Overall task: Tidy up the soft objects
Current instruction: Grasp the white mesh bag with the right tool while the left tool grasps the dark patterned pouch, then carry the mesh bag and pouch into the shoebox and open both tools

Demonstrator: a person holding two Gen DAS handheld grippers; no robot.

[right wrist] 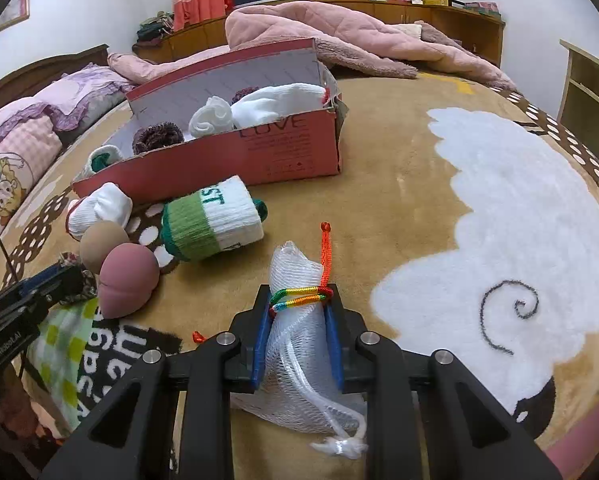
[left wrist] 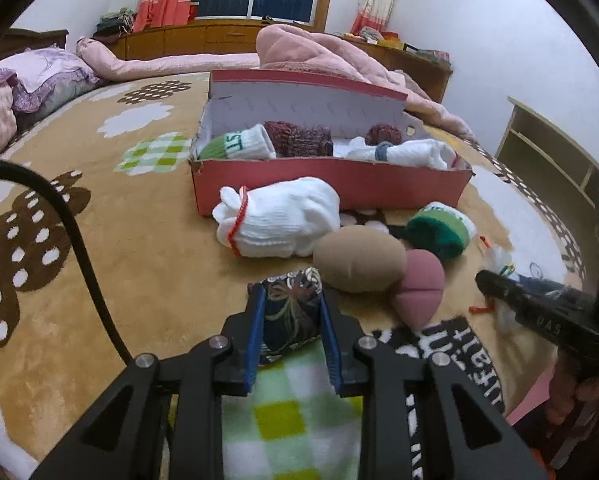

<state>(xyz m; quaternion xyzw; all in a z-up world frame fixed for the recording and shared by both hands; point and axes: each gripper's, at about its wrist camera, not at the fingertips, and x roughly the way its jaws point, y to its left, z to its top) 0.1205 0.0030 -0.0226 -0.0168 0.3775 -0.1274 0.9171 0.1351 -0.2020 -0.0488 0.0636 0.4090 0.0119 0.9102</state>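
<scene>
The dark floral pouch and the white mesh bundle, both low on the bed's blanket, are pinched by the left gripper and right gripper, and should be lifted squarely, then carried over the red box's front wall.

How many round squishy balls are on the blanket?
2. The tan ball and the pink ball lie touching each other, beside the green-striped sock roll, in front of the red box. More could hide inside it.
</scene>
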